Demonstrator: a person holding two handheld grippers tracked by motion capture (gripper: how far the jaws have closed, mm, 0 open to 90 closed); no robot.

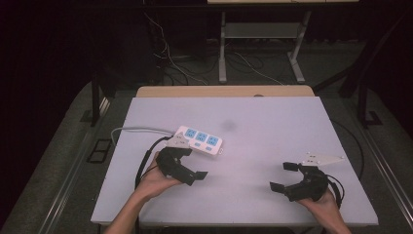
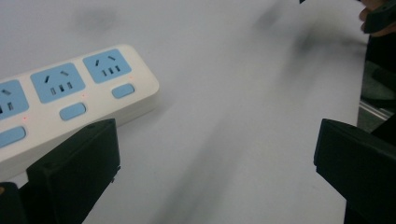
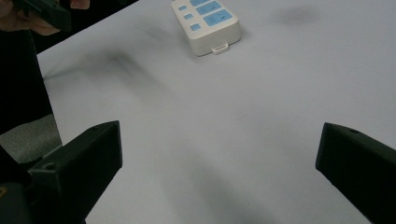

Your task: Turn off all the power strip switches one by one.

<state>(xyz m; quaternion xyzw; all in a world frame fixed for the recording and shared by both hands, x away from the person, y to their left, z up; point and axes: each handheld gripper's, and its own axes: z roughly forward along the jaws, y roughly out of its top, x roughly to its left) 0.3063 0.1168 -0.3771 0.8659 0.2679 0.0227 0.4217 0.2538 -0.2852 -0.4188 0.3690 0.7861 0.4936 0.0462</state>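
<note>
Power strip (image 1: 199, 140) sits left of centre in the high view, its long axis slanting from upper left to lower right. Your left gripper (image 1: 187, 165) — jaws spread, empty — lies just below it. Your right gripper (image 1: 287, 176), also spread, waits well apart at lower right.

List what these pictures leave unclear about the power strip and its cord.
- Power strip: in the high view the left hand-held gripper covers its near left end; the socket slots are too small to read.
- Left gripper view: the frame's left edge cuts off the strip.
- Right gripper view: the top edge cuts it off.
- Cord: its far end goes off the table, plug unseen.
</note>
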